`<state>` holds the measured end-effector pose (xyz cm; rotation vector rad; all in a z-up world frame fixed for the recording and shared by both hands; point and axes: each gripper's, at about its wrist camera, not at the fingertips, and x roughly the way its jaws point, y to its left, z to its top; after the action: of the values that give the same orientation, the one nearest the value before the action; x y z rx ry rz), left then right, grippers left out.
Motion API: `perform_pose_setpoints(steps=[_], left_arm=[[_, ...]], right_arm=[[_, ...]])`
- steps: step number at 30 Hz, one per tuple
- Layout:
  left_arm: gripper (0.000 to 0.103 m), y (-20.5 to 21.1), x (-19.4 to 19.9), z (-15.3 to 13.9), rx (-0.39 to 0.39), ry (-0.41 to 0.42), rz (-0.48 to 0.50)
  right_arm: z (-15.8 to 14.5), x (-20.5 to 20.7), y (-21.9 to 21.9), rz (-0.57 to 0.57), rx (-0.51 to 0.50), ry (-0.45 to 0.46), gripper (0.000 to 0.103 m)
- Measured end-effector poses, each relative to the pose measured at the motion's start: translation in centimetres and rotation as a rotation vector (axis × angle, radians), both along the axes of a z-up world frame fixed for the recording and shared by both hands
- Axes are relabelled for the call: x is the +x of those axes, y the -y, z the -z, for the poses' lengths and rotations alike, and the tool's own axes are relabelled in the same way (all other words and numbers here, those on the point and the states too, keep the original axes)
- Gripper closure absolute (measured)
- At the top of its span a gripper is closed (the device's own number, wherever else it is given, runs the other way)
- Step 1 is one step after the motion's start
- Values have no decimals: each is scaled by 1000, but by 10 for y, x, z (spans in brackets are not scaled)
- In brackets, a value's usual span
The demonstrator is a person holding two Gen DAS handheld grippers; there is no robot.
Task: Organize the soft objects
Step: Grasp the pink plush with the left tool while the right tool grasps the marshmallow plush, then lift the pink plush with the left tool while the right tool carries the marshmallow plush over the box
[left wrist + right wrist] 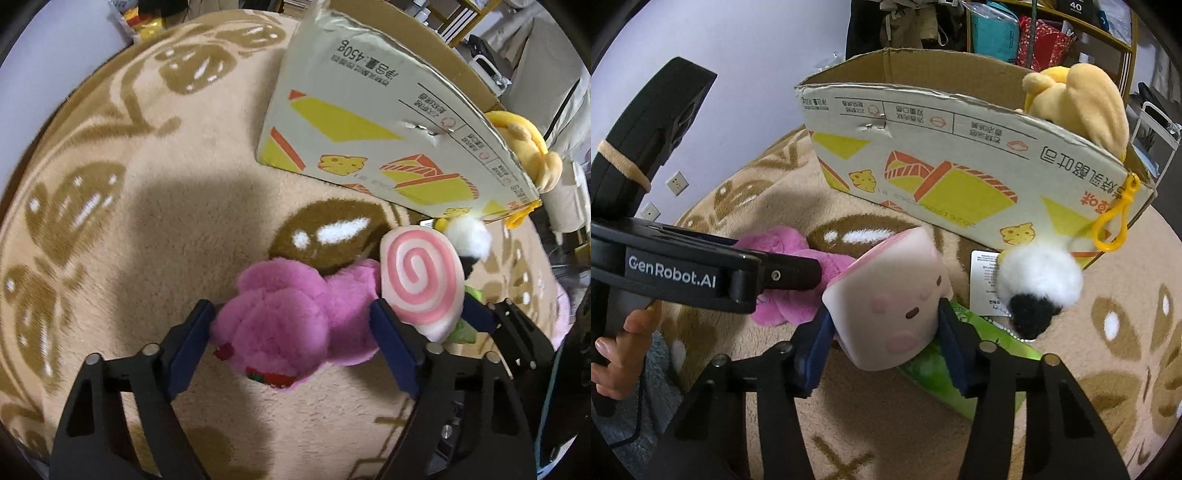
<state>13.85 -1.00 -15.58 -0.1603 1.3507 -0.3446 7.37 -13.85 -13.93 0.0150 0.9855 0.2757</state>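
Nearest to the left wrist camera, the left gripper (293,325) has its two blue pads on either side of a pink plush toy (291,317). Its jaws stand fairly wide, about as wide as the toy's body, and both pads press on the fur, so the gripper holds the toy by its sides. The toy lies on a beige carpet (166,206) with a brown leaf pattern.

Seen from the right wrist camera, the right gripper (882,325) is closed halfway on a pale pink roll toy (890,314), a soft block with a small face on the near side. Seen from the left wrist camera, the same toy (421,280) shows a pink and white spiral end, and it is just to the right of the pink plush toy, touching it. Under the roll toy lies a green packet (960,365).

Farther away stands a cardboard box (960,155) with yellow and orange print. A yellow bear plush (1082,99) sits inside its right end, with the head above the rim. A white and black pompom toy (1038,284) lies on the carpet just in front of the box, near the right side, and a yellow plastic clip (1115,221) hangs above it against the box wall. Beside the pompom there is a white paper tag (984,277).
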Motion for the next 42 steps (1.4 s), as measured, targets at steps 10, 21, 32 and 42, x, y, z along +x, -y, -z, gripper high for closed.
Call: perform_pose_setpoints(steps=[10, 21, 32, 42], left_arm=[[46, -4, -12, -16, 17, 81, 6], [60, 5, -38, -61, 131, 343, 11], [60, -4, -69, -122, 140, 683, -92], [60, -1, -85, -156, 161, 902, -127]], right_arm=[[-13, -6, 10, 23, 11, 21, 64], [-45, -22, 25, 74, 61, 118, 68], [-87, -44, 55, 176, 121, 274, 68], [-121, -55, 68, 208, 162, 437, 68]])
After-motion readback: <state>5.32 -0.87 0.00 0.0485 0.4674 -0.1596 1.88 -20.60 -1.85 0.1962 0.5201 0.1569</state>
